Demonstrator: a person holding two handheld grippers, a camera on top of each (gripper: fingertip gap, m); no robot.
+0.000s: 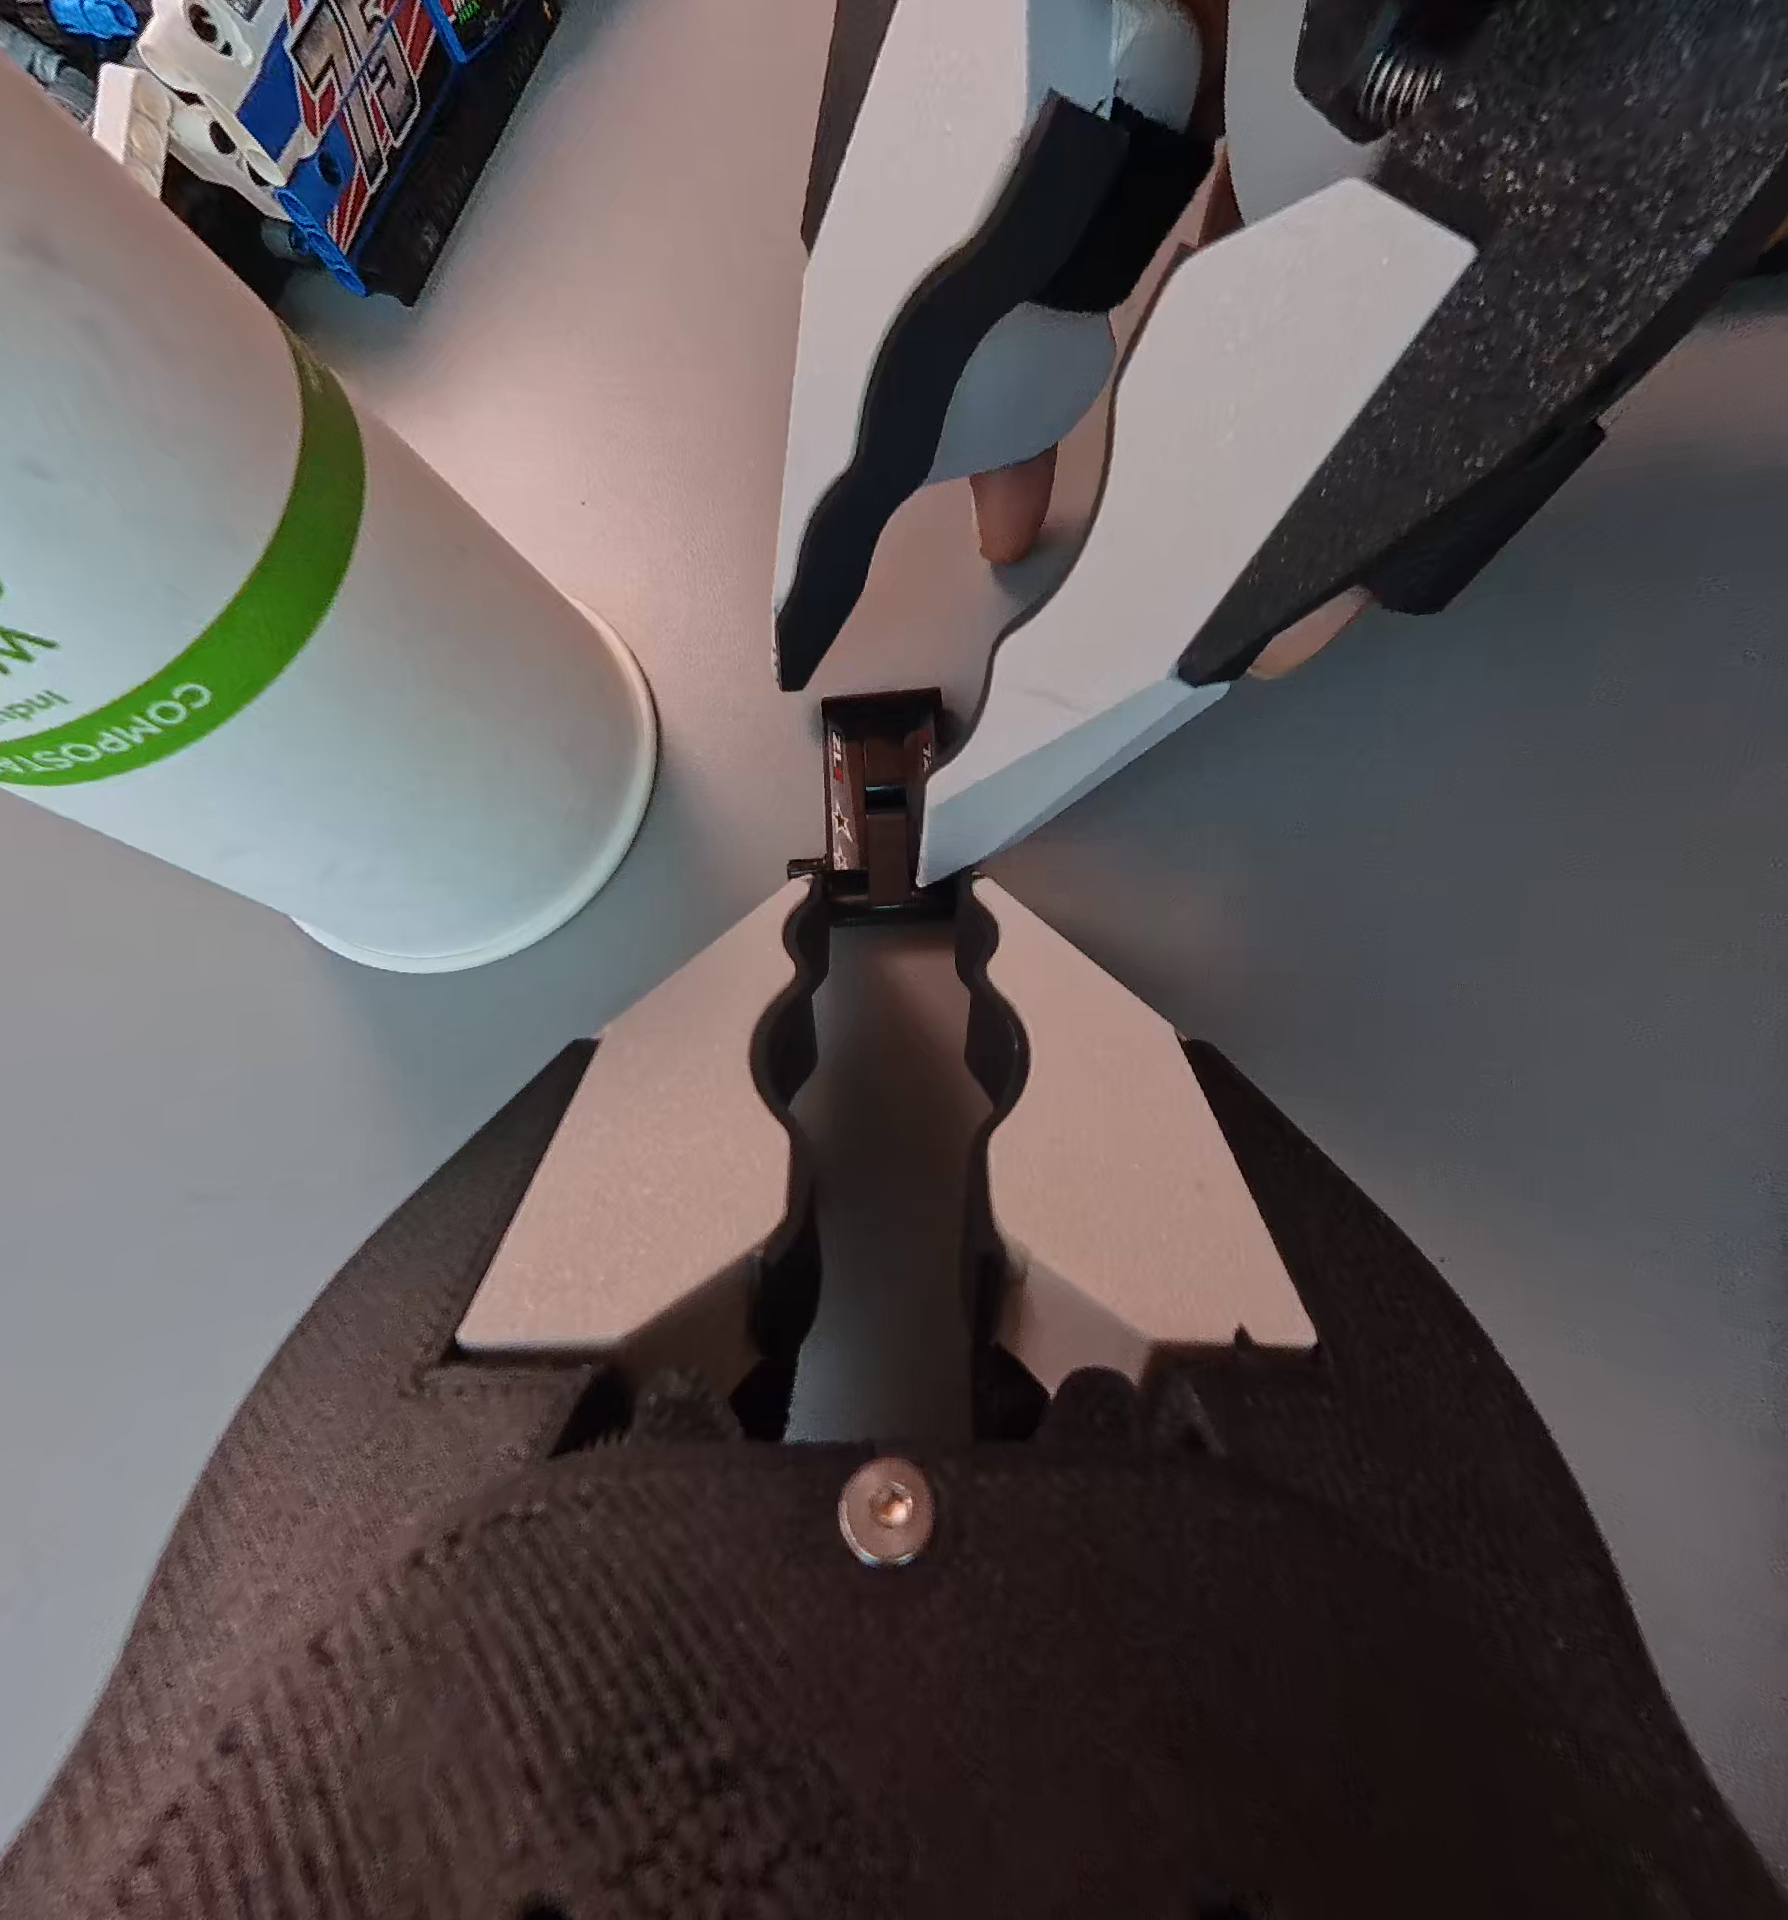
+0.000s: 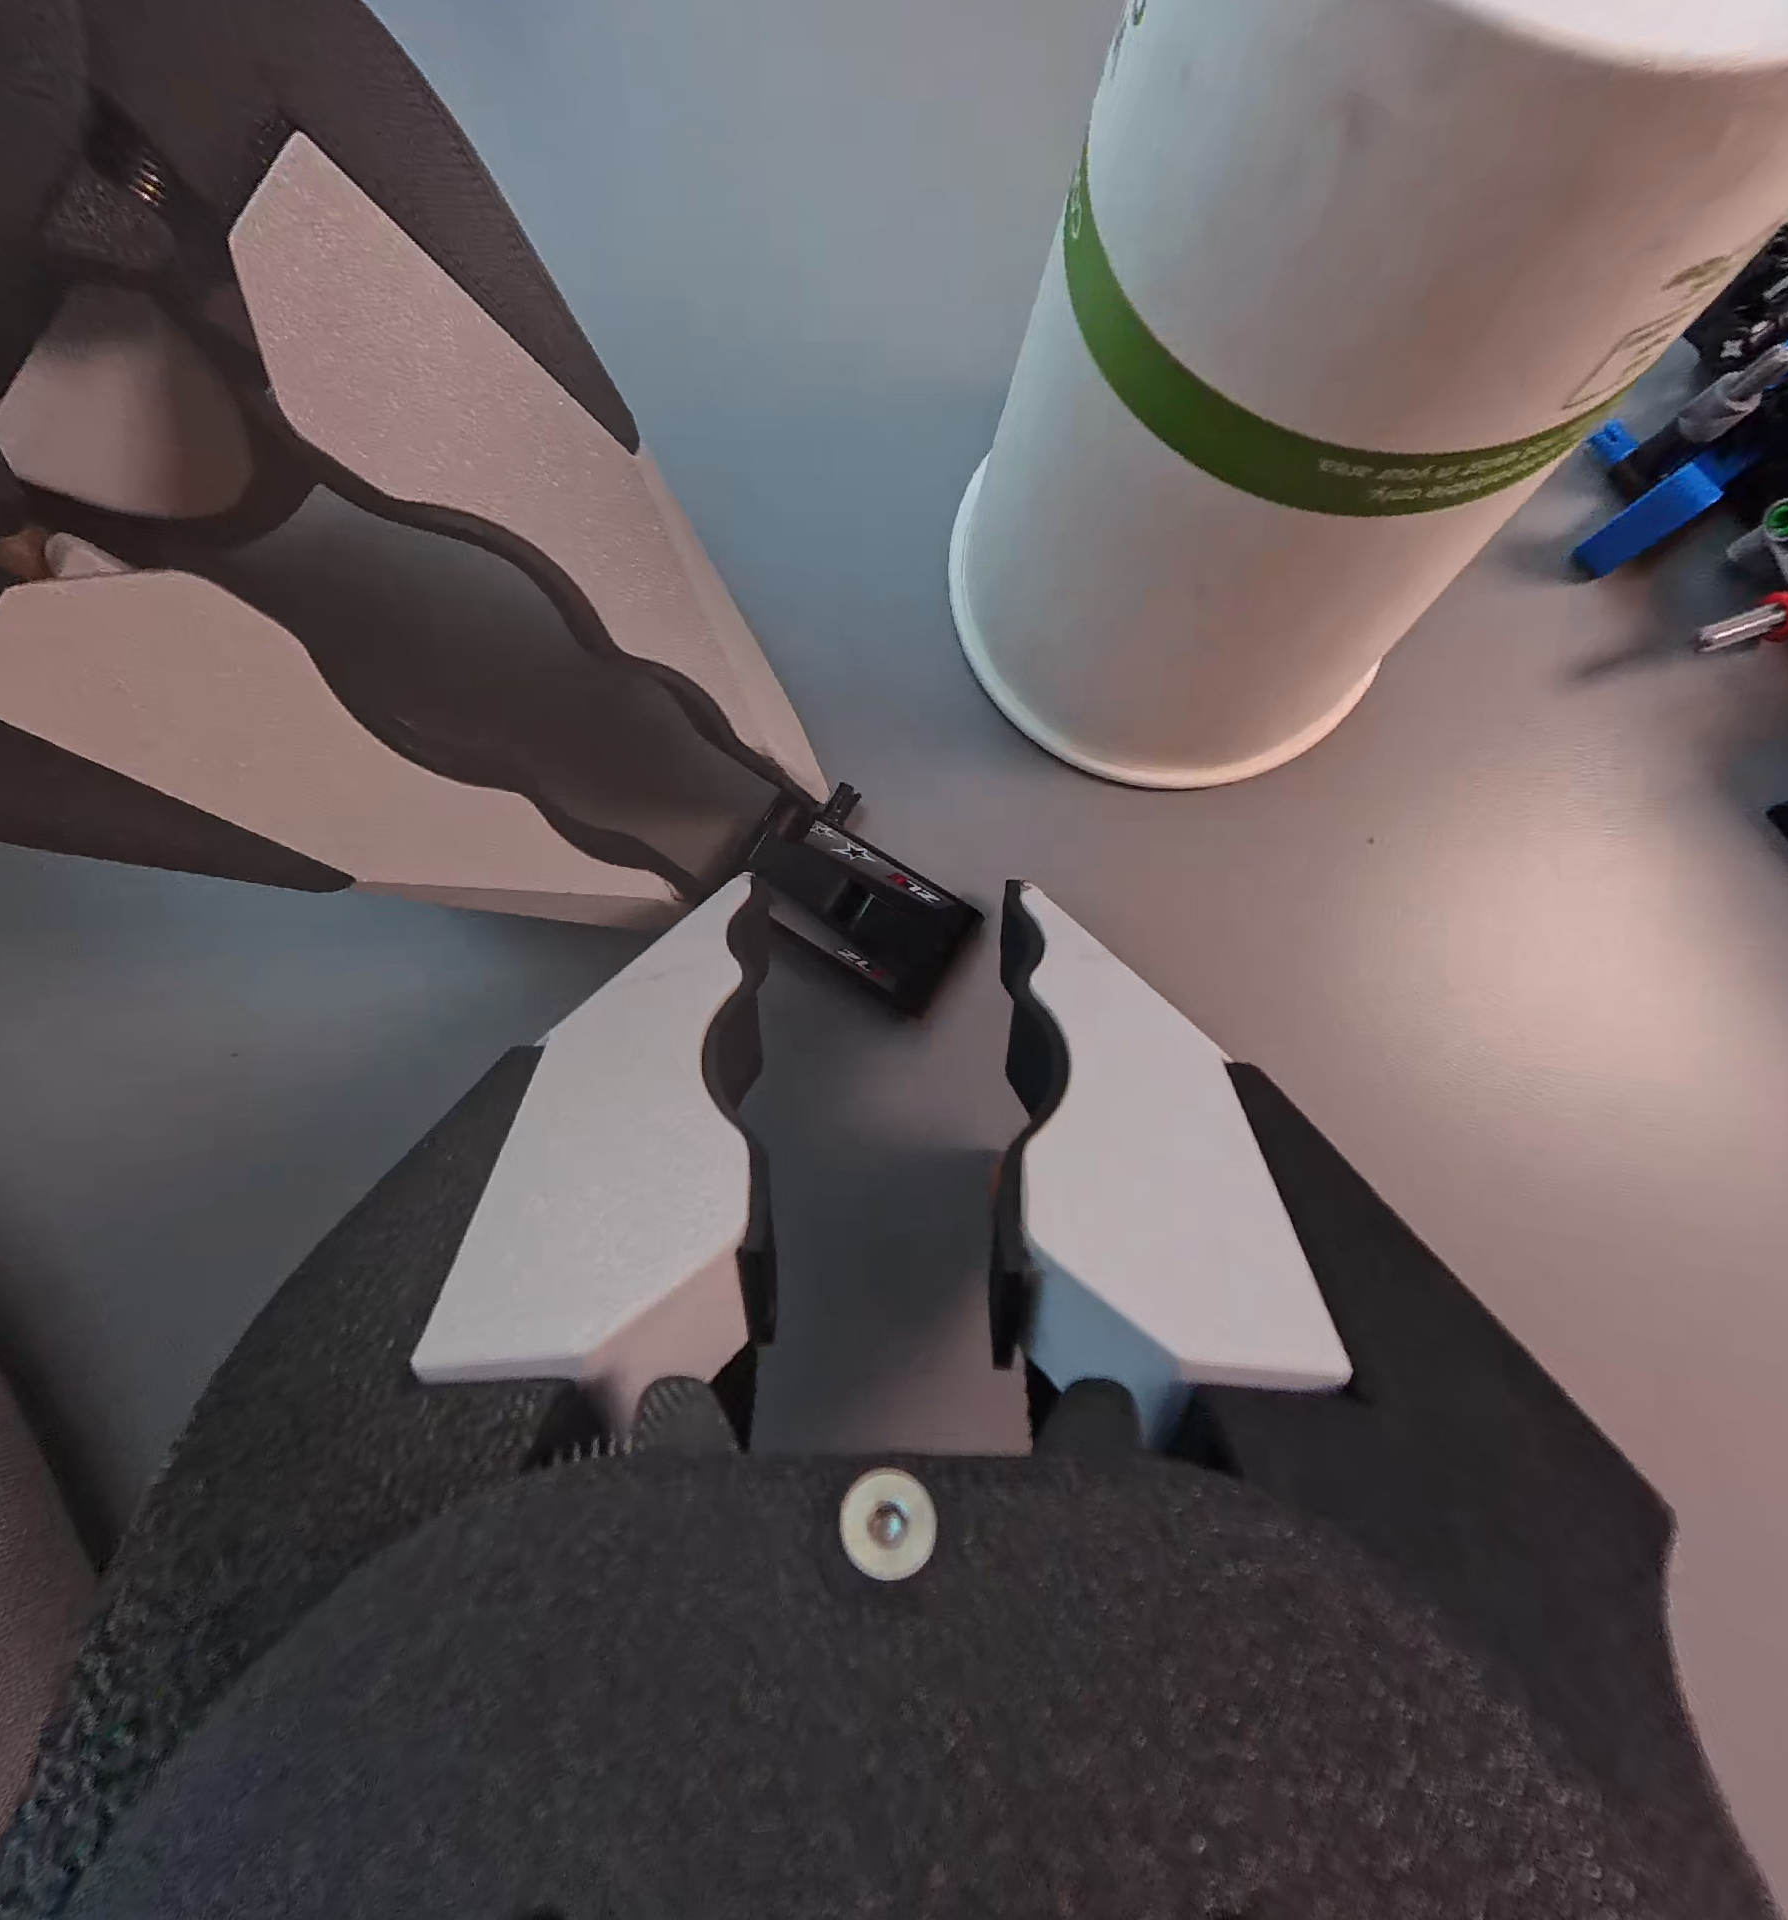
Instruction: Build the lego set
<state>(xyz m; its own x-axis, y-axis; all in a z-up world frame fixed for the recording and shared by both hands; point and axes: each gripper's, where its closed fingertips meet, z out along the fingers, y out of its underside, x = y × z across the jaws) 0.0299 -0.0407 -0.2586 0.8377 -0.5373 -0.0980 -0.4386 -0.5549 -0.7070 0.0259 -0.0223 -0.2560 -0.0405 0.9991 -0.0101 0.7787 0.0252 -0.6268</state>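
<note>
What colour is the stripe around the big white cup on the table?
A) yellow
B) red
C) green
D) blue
C: the white paper cup standing on the grey table has a green stripe around it, and the left wrist view shows the same green stripe.

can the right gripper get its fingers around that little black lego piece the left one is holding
Probably yes. The right gripper is open with the black piece just past its fingertips; the far end juts free of the left gripper, and the paper cup stands clear.
</note>
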